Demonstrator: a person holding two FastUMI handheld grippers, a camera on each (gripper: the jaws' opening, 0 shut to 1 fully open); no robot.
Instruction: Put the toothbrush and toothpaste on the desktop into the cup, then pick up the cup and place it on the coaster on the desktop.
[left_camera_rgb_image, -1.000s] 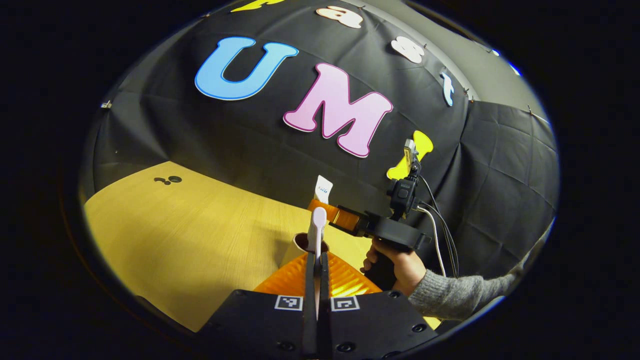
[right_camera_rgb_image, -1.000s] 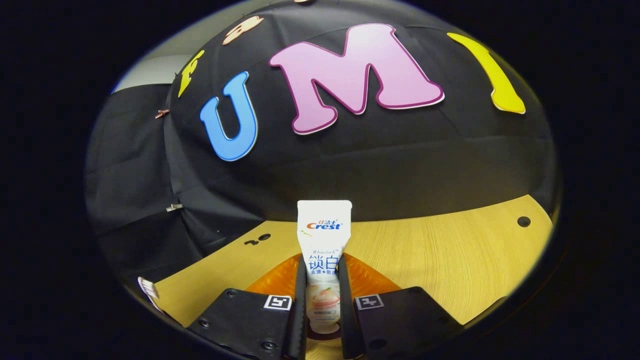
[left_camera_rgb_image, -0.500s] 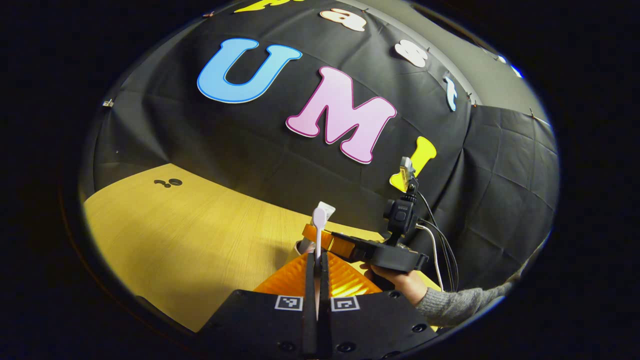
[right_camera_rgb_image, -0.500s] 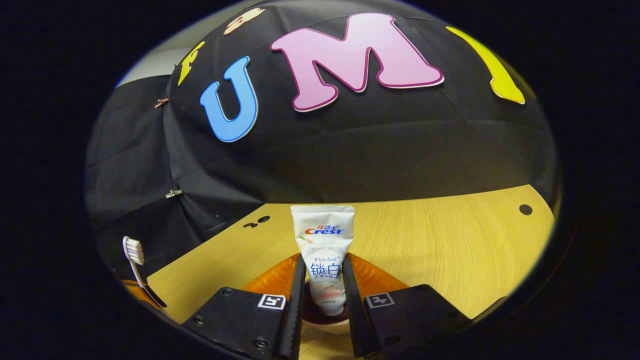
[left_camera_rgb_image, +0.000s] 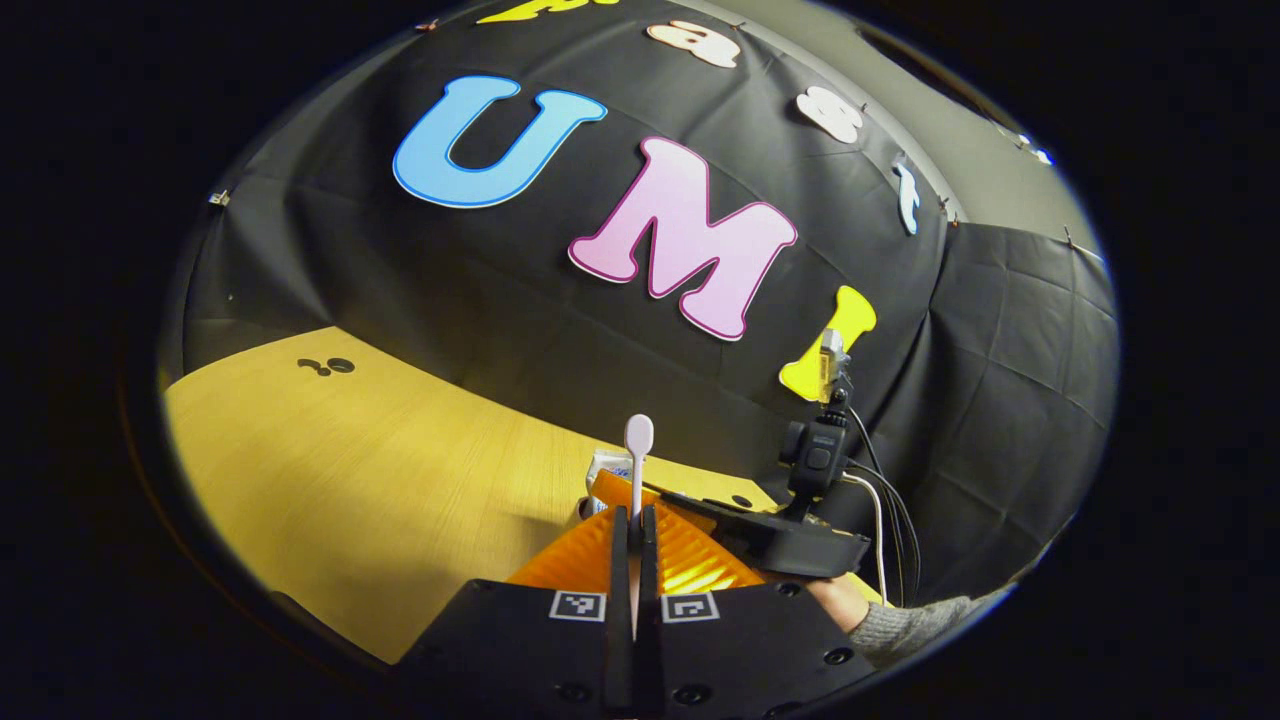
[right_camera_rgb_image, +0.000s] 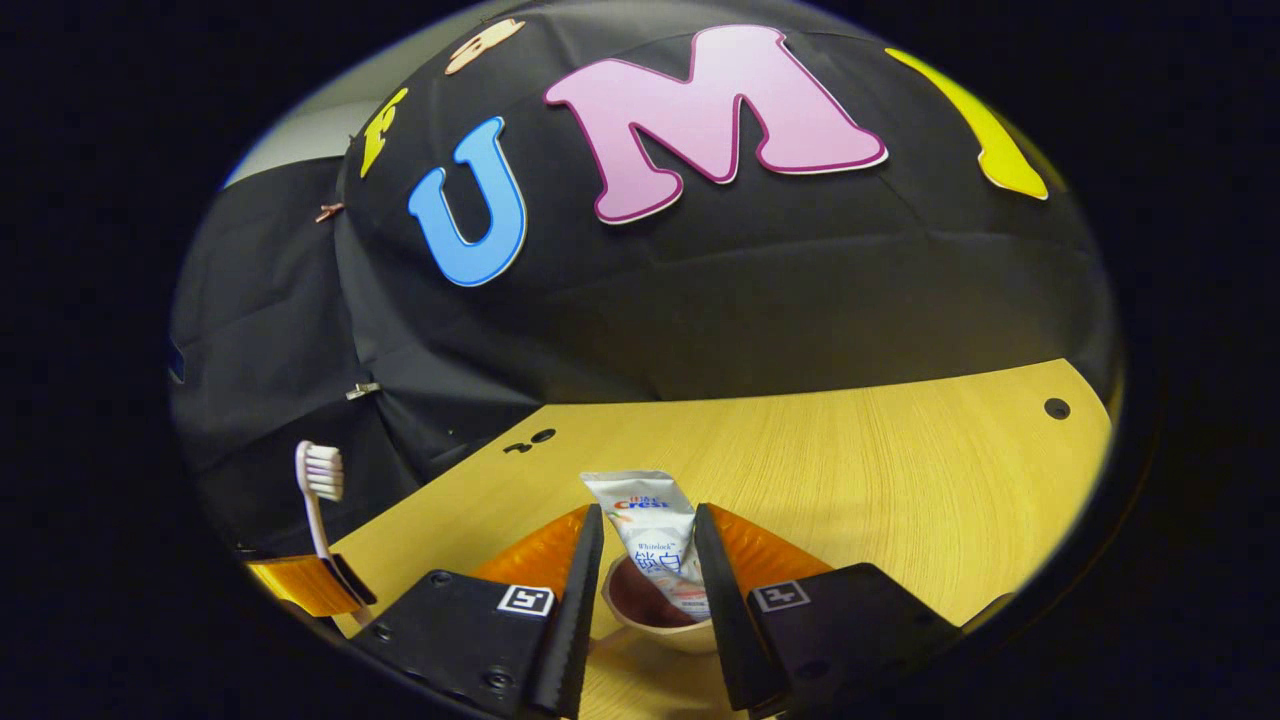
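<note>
L tongs (left_camera_rgb_image: 632, 520) gripping toothbrush (left_camera_rgb_image: 637, 445), R tongs (right_camera_rgb_image: 648, 560) wide, toothpaste (right_camera_rgb_image: 655, 530) in cup (right_camera_rgb_image: 650, 620)

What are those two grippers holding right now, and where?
Left gripper pinches the toothbrush on its handle. Right gripper is open; the toothpaste leans in the cup.

left gripper (left_camera_rgb_image: 634, 520) fingers pinched together; right gripper (right_camera_rgb_image: 645, 560) fingers parted, apparently gripping nothing.
</note>
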